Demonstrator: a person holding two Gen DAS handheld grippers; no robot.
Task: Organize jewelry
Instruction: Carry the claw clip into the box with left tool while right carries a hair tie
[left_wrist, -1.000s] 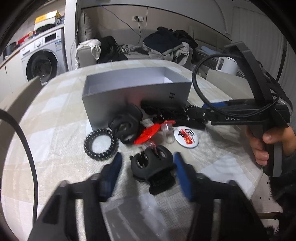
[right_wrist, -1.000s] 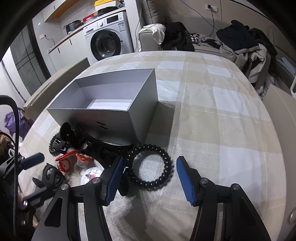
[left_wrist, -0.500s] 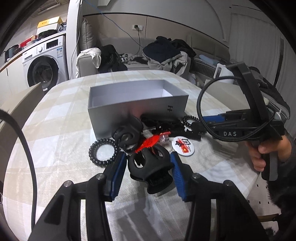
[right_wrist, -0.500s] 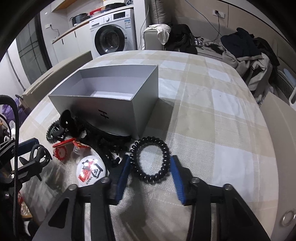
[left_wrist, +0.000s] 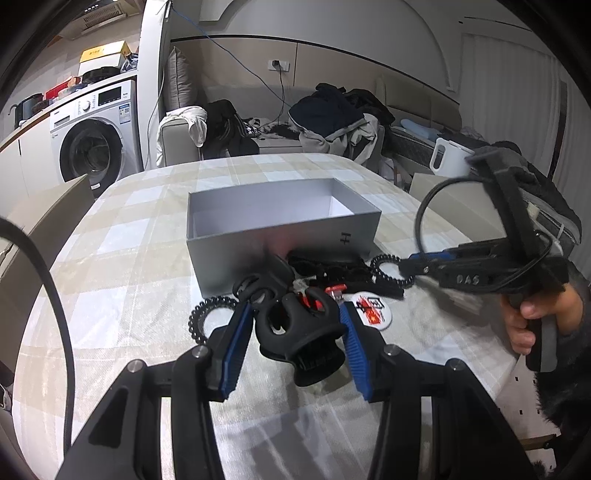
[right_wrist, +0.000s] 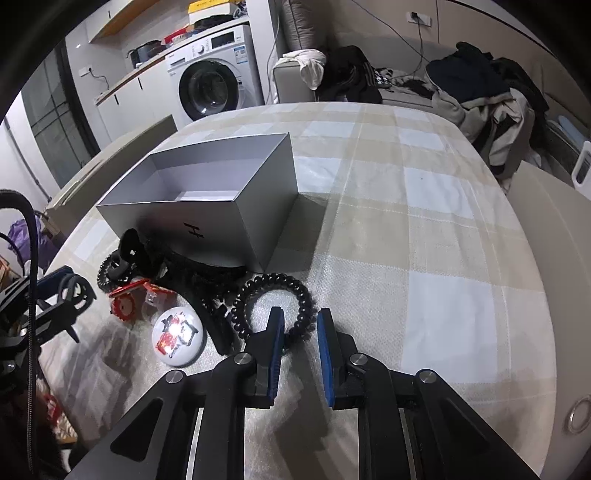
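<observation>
Between my left hand-held gripper's (left_wrist: 295, 328) ribbed blue pads sits a chunky, matte black claw clip (left_wrist: 299, 332), clamped and held above the checked cloth of the table (right_wrist: 424, 240). My right hand-held gripper (right_wrist: 300, 332) pinches the near arc of a black coiled hair tie (right_wrist: 273, 302), which lies flat just before the smooth grey cardboard box (right_wrist: 207, 199). Beside it, red clips (right_wrist: 127, 299) and a glossy round badge (right_wrist: 178, 336) tangle with black pieces I can't make out.

Washing machine (left_wrist: 92, 147) left; clothes-heaped, seemingly sofa (left_wrist: 280, 144) behind.
</observation>
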